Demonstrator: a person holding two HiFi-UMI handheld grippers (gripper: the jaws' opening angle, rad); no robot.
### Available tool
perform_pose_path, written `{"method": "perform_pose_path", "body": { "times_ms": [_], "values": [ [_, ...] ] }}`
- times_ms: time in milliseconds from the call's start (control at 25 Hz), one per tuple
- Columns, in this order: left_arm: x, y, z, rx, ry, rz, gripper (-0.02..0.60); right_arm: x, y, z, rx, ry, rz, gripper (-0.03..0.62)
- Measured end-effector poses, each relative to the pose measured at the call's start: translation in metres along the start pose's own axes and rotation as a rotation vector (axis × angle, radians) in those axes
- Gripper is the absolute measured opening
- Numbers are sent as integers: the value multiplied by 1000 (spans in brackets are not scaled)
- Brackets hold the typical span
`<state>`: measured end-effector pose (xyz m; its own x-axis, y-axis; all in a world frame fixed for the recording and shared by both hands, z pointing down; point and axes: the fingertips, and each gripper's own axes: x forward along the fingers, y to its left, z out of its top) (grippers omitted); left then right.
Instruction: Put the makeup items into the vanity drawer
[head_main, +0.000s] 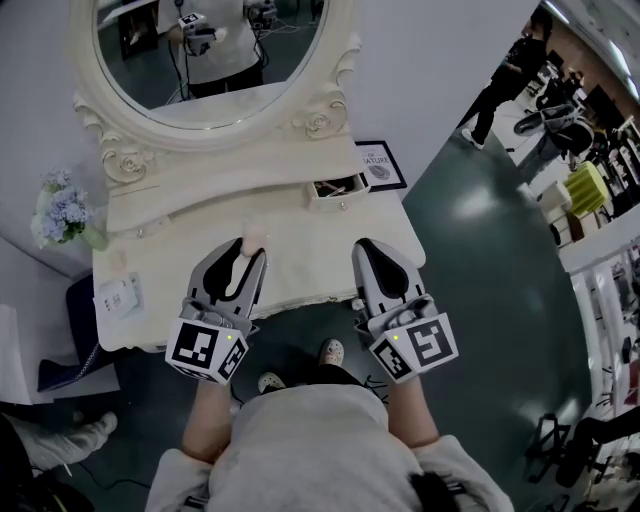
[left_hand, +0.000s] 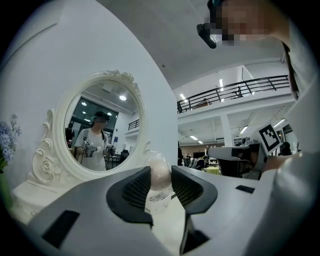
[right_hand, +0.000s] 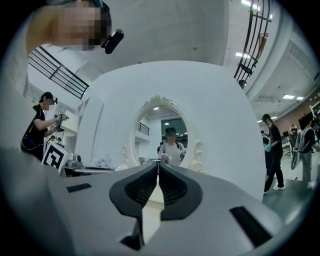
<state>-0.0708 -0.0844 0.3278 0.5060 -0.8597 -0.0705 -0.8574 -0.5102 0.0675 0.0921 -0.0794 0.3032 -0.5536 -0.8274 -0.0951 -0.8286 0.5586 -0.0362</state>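
Observation:
A pale pink makeup sponge in a clear case (left_hand: 159, 176) sits between the pads of my left gripper (left_hand: 160, 186), which is shut on it. In the head view the sponge (head_main: 253, 238) pokes out past the left gripper (head_main: 249, 256) above the cream vanity top (head_main: 310, 255). A small drawer (head_main: 336, 192) stands open at the vanity's back right, under the oval mirror (head_main: 210, 60). My right gripper (head_main: 363, 247) hovers over the vanity's right front. Its jaws (right_hand: 158, 170) meet at the tips with nothing between them.
Blue flowers (head_main: 58, 212) stand at the vanity's left end, with a small white box (head_main: 117, 296) in front of them. A framed card (head_main: 380, 165) leans beside the drawer. A dark seat (head_main: 75, 330) is at the left. People stand far right (head_main: 505, 75).

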Motion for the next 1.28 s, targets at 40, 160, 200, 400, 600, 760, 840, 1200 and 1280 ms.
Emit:
{"method": "perform_pose_path", "body": {
  "times_ms": [40,160,200,400,600,760,840,1200,1280],
  "values": [
    [6,-3,1,-4,3,-3,144,-1,-6,1,-1,0,-5,25],
    [23,-13,1,-8,7,-20,144,-4,-23,3,-3,-4,-21,25],
    [29,-17,1,-7,7,-27,144,-5,-29,4,-5,-5,-26,25],
    [57,-33,-5,-7,14,-52,144,-11,-59,4,-6,-4,-52,25],
    [82,-45,-14,-5,35,-71,144,-12,-85,2,2,-2,-70,25],
    [101,-52,-27,2,50,-86,144,-13,-105,-5,14,9,-79,25],
    [108,-56,-31,2,64,-85,144,-13,-114,-8,22,14,-82,25],
    [138,-69,-55,-1,119,-80,146,-11,-148,-25,59,41,-78,25],
    [143,-71,-62,4,134,-82,146,-11,-154,-29,67,48,-78,25]
  ]
}}
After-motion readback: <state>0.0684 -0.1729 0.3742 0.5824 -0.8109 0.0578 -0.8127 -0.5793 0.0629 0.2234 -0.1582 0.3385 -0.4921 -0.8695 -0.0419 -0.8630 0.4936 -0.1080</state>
